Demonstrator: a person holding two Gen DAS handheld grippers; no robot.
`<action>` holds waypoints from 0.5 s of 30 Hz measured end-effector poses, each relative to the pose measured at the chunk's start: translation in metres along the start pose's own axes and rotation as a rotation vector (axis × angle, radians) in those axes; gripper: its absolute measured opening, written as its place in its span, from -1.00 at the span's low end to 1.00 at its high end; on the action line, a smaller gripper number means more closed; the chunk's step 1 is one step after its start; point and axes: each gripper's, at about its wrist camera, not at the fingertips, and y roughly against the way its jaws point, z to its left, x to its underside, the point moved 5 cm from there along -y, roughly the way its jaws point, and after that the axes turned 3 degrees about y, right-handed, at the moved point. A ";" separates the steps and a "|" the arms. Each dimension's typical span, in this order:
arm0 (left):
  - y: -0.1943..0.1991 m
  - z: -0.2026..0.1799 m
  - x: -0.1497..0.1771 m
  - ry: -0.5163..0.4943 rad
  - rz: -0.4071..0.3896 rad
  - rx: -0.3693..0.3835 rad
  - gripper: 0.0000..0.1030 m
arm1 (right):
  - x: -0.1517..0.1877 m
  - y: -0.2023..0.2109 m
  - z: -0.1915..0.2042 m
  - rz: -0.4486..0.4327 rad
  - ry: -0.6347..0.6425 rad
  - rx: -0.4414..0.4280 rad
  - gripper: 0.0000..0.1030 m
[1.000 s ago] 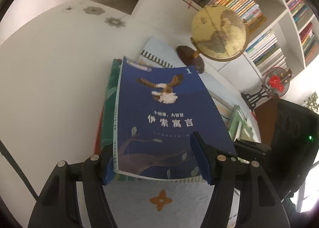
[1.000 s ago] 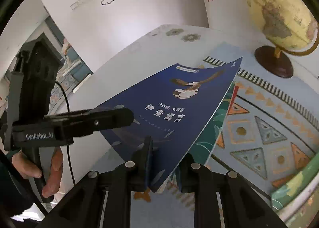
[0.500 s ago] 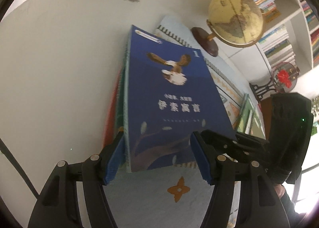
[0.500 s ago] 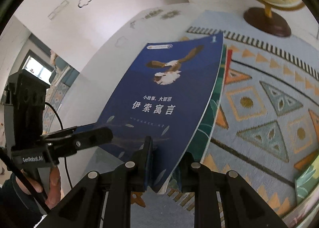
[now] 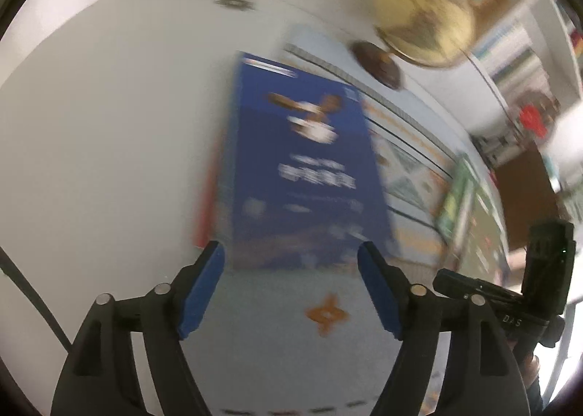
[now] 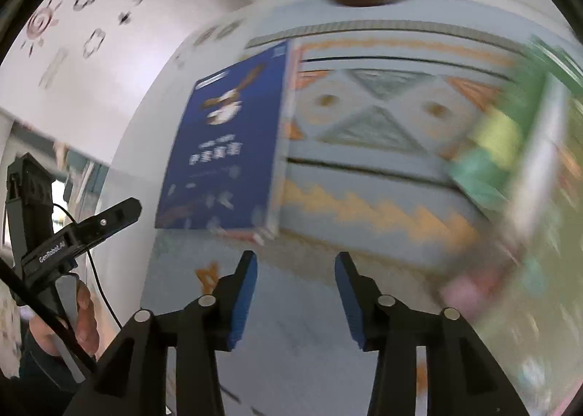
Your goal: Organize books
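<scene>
A blue book (image 5: 306, 175) with a bird on its cover lies flat on top of a small stack whose red and green edges (image 5: 204, 197) show at its left. My left gripper (image 5: 291, 252) is just at the book's near edge. Its jaws are opening and its blue pads stand clear of the cover. In the right wrist view the same blue book (image 6: 222, 157) lies ahead and to the left. My right gripper (image 6: 295, 259) hovers over the patterned mat (image 6: 364, 197), jaws opening, nothing between them. Both views are blurred by motion.
The stack sits where the mat (image 5: 328, 314) meets the white table (image 5: 109, 124). A globe (image 5: 426, 22) on a dark base stands behind it. Green books (image 6: 510, 146) lie on the right of the mat. A person's hand (image 6: 80, 321) holds the other gripper's handle at the left.
The right gripper has let go of the blue book's corner, rolled and drawn back to the right. The book has dropped flat onto the stack. The left jaws have widened off the book.
</scene>
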 end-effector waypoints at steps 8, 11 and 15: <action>-0.035 -0.125 0.045 -0.183 0.171 0.183 0.45 | 0.074 0.102 -0.107 -0.151 -0.297 0.084 -0.03; -0.045 -0.172 0.070 -0.270 0.228 0.220 0.45 | 0.093 0.129 -0.138 -0.193 -0.365 0.107 -0.01; -0.052 -0.220 0.101 -0.361 0.275 0.234 0.45 | 0.113 0.157 -0.168 -0.218 -0.411 0.141 -0.01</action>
